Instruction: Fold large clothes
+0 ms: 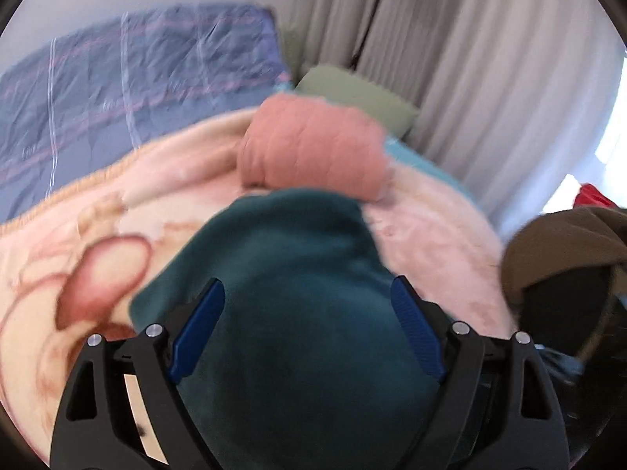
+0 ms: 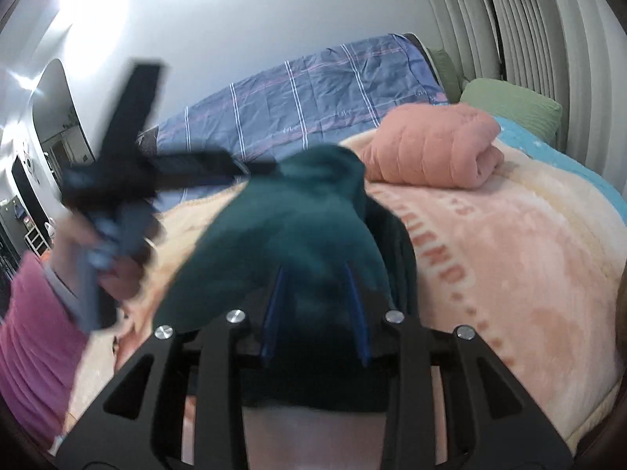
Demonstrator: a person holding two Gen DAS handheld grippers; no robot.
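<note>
A dark teal garment (image 1: pixel 298 254) lies bunched on the pink and cream blanket (image 1: pixel 431 227) that covers the bed. My left gripper (image 1: pixel 307 282) hovers over it, open wide, with the cloth filling the space under and between the blue pads (image 1: pixel 200 329); I see no pad pressing on it. In the right wrist view the teal garment (image 2: pixel 290 227) is heaped over my right gripper (image 2: pixel 313 268) and hides its fingertips. Its pads (image 2: pixel 274 313) stand a little apart with dark cloth between them. A hand (image 2: pixel 113 270) holds the blurred black left gripper at the left.
A rolled salmon quilt (image 2: pixel 431 145) sits just beyond the garment. Behind it are a green pillow (image 2: pixel 513 102) and a blue plaid cover (image 2: pixel 313 94). Grey curtains (image 1: pixel 470 58) hang at the back right. Something brown (image 1: pixel 564 243) sits at the bed's right edge.
</note>
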